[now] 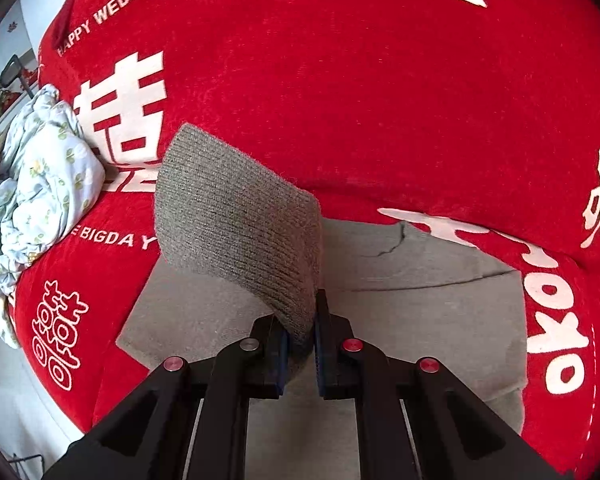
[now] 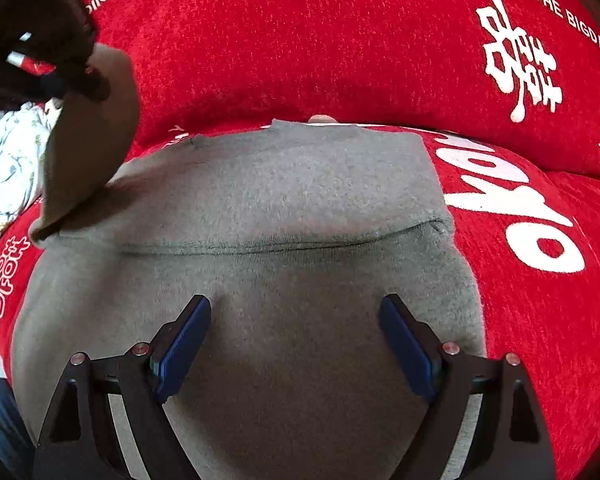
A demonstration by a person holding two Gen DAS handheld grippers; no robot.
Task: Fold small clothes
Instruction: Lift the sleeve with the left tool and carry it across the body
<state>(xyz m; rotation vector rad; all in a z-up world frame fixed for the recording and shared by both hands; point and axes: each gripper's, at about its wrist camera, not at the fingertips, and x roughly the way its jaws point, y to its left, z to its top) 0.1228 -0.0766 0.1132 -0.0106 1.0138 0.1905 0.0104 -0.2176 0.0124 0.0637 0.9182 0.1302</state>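
Note:
A grey knit sweater [image 2: 284, 208] lies flat on a red cover [image 2: 340, 40] with white lettering. My left gripper [image 1: 302, 344] is shut on the sweater's ribbed sleeve cuff [image 1: 236, 208] and holds it lifted above the body of the sweater [image 1: 420, 300]. In the right wrist view the left gripper [image 2: 72, 76] shows at the top left with the sleeve [image 2: 88, 140] hanging from it. My right gripper [image 2: 296, 332] is open and empty, low over the sweater's lower body, with its blue pads [image 2: 184, 344] wide apart.
A crumpled pale floral cloth [image 1: 40, 184] lies at the left edge of the red cover [image 1: 380, 100]; it also shows in the right wrist view [image 2: 8, 168]. Beyond it are a wall and a picture [image 1: 8, 88].

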